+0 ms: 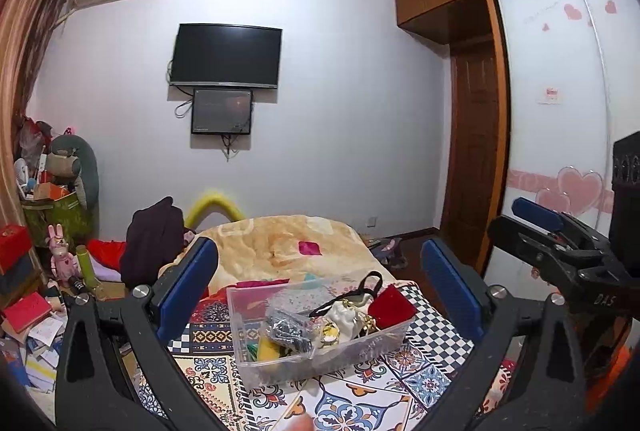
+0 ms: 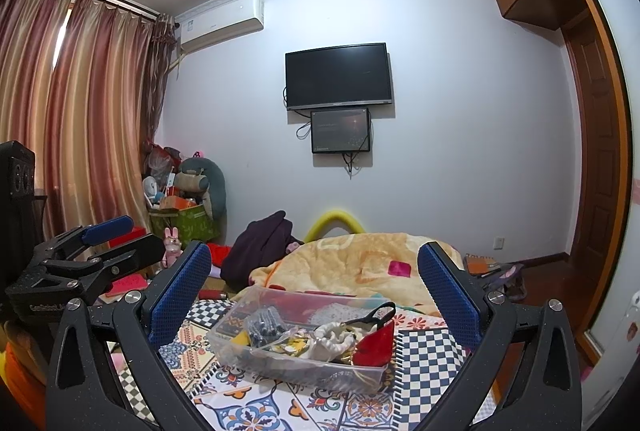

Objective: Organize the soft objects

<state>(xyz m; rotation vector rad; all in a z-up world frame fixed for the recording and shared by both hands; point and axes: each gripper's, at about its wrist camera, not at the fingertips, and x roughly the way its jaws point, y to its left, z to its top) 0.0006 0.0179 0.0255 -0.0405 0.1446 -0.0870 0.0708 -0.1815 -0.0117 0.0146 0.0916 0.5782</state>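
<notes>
A clear plastic bin (image 1: 372,347) (image 2: 240,351) sits on the patterned bed cover. It holds several small soft items: a red pouch (image 1: 390,307) (image 2: 376,345), a white pouch (image 1: 342,317) (image 2: 334,341), a clear bag of dark bits (image 1: 288,327) (image 2: 264,323) and a yellow piece (image 1: 267,347). My left gripper (image 1: 320,283) is open and empty, raised in front of the bin. My right gripper (image 2: 316,287) is open and empty, also in front of the bin. Each gripper shows at the edge of the other's view.
A yellow blanket (image 1: 288,243) (image 2: 360,263) with a pink patch lies beyond the bin. A dark garment (image 1: 152,243) (image 2: 260,247) sits at its left. Cluttered boxes, books and plush toys (image 1: 72,167) fill the left floor. A wardrobe (image 1: 560,111) stands at right.
</notes>
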